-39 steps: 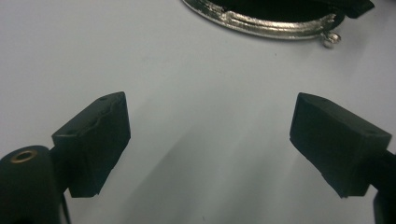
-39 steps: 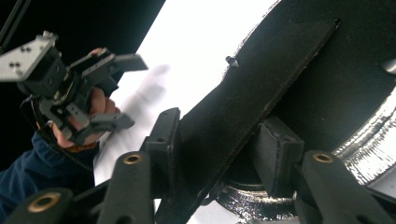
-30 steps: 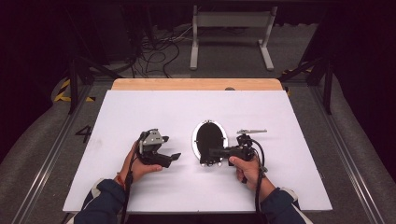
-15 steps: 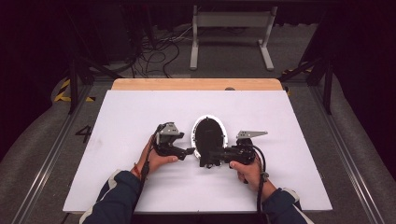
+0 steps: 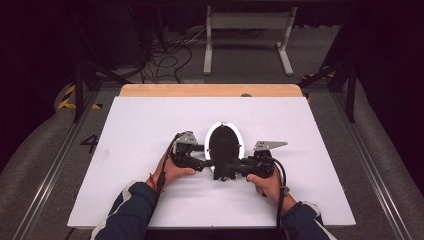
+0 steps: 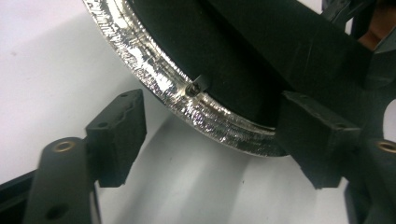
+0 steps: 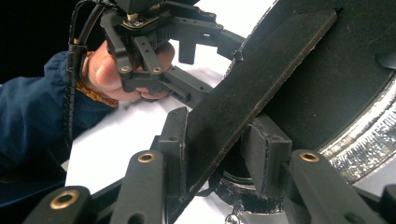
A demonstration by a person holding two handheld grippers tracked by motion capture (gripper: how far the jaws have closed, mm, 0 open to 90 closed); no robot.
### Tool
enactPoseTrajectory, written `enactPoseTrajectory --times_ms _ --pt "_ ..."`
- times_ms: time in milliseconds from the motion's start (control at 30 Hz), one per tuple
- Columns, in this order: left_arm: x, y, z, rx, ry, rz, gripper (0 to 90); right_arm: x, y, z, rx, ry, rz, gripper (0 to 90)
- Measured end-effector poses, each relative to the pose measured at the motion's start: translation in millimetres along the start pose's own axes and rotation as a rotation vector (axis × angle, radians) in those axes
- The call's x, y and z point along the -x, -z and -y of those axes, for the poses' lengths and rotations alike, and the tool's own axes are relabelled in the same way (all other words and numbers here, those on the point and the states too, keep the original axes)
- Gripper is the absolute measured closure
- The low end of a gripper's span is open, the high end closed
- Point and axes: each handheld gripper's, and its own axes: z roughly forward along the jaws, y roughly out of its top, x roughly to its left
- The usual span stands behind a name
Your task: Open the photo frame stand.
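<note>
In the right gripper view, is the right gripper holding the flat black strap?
Yes: the right gripper has its jaws pressed against both faces of the flat black strap above the silver-rimmed round black pan.

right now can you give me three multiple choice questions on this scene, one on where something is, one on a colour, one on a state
1. Where does the pan sit on the white board?
A. far left corner
B. near the middle, between the two grippers
C. off the board on the floor

2. What colour is the pan's rim?
A. shiny silver
B. red
C. green

3. What is the right gripper doing?
A. open, well away from the pan
B. lying loose on the board
C. shut on the pan's flat black handle

Answers:
1 B, the high view shows it at mid-board with the left gripper on one side and the right gripper on the other.
2 A, the left gripper view shows a bright metal rim around a black inside.
3 C, the right gripper view shows both jaws pressed against the handle.
</note>
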Motion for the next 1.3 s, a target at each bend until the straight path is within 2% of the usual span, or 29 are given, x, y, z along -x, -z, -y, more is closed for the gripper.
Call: enactPoseTrajectory --times_ms 33,167,233,367,433,467,567,633,700,800,933,1000,1100,1167,1267,1300 --pt "0.9 0.0 0.1 0.001 0.005 0.007 34.6 0.8 0.2 0.5 0.002 -0.008 -0.004 62.4" --pt "-0.6 3.4 0.1 -0.005 -0.016 0.026 37.3 -1.5 0.2 -0.3 0.002 0.003 0.001 63.1" --pt "-1.3 5.8 0.9 0.001 0.0 0.044 40.4 -3.1 0.8 -1.1 -0.004 0.004 0.002 63.3" --pt "-3.0 11.1 1.2 0.033 -0.006 0.066 49.1 -3.7 2.6 -1.1 -0.023 -0.007 0.014 63.9" --pt "-2.4 13.9 1.1 0.053 0.006 0.077 54.3 -3.6 3.4 -0.8 -0.027 -0.011 0.021 64.6" --pt "-2.6 16.2 0.4 0.065 -0.003 0.083 56.3 -3.7 3.9 -0.8 -0.03 -0.013 0.025 65.0" --pt "-0.4 20.0 -1.5 0.09 -0.007 0.1 64.3 -3.7 7.0 -0.8 -0.021 -0.017 0.045 67.2" --pt "1.6 19.1 -3.7 0.086 -0.024 0.099 64.3 -3.6 7.7 -1.0 -0.021 -0.015 0.049 67.7" --pt "2.0 18.3 -4.4 0.084 -0.025 0.101 63.7 -3.4 7.7 -1.1 -0.022 -0.013 0.053 68.0" --pt "7.2 11.5 -7.9 0.071 -0.035 0.129 63.4 -3.7 6.3 -1.4 -0.02 -0.012 0.047 70.0" --pt "10.1 13.3 -14.9 0.065 -0.054 0.119 66.5 -6.5 5.0 -3.1 -0.012 -0.006 0.067 71.8" --pt "13.3 14.0 -18.9 0.04 -0.084 0.093 65.9 -7.6 4.7 -4.1 -0.018 0.006 0.077 72.2" --pt "18.1 15.2 -24.8 0.028 -0.127 0.052 67.2 -8.8 6.7 -5.1 -0.011 0.009 0.073 73.7" --pt "20.6 15.0 -27.9 0.032 -0.154 0.01 68.8 -10.3 8.6 -7.3 -0.011 0.016 0.083 73.9" --pt "21.5 15.5 -30.4 0.043 -0.165 -0.026 71.5 -11.6 11.0 -9.7 -0.002 0.013 0.083 73.7" --pt "22.1 15.4 -31.3 0.045 -0.18 -0.045 72.0 -12.4 11.3 -10.2 -0.004 0.018 0.089 73.7"
